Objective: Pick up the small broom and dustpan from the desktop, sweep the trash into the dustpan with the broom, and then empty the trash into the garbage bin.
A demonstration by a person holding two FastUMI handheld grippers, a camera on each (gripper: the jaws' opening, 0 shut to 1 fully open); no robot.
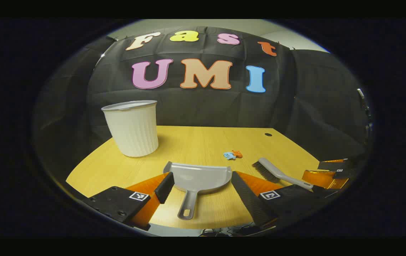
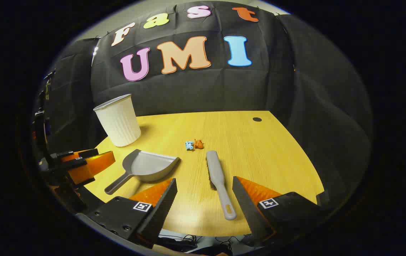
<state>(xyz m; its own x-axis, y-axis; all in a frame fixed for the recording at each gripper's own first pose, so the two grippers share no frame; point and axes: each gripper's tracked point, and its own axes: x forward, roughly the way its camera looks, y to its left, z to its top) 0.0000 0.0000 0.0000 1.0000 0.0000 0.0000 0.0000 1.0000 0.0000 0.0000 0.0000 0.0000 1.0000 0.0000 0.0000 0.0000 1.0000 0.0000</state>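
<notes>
On a pale wooden bench [image 1: 203, 142] inside the booth, a grey plastic dustpan [image 1: 199, 176] lies flat with its handle pointing toward the near edge, framed between the widely spread fingers of the left gripper [image 1: 201, 188], which touch nothing. In the right gripper view the dustpan [image 2: 147, 166] sits to the left of a small grey hand broom [image 2: 217, 177], whose handle reaches toward the near edge between the right gripper [image 2: 204, 199] and its equally wide-open, empty fingers. Two scraps of crumpled trash, one blue [image 2: 189, 145] and one orange [image 2: 199, 144], lie touching each other just beyond the broom's bristle end, near the middle of the bench. A white ribbed plastic garbage bin [image 1: 131, 128] stands upright at the far left of the bench, well apart from the trash. A small dark round hole [image 2: 257, 119] marks the bench's far right. The other gripper appears at the edge of each view, hovering off the bench's side.
</notes>
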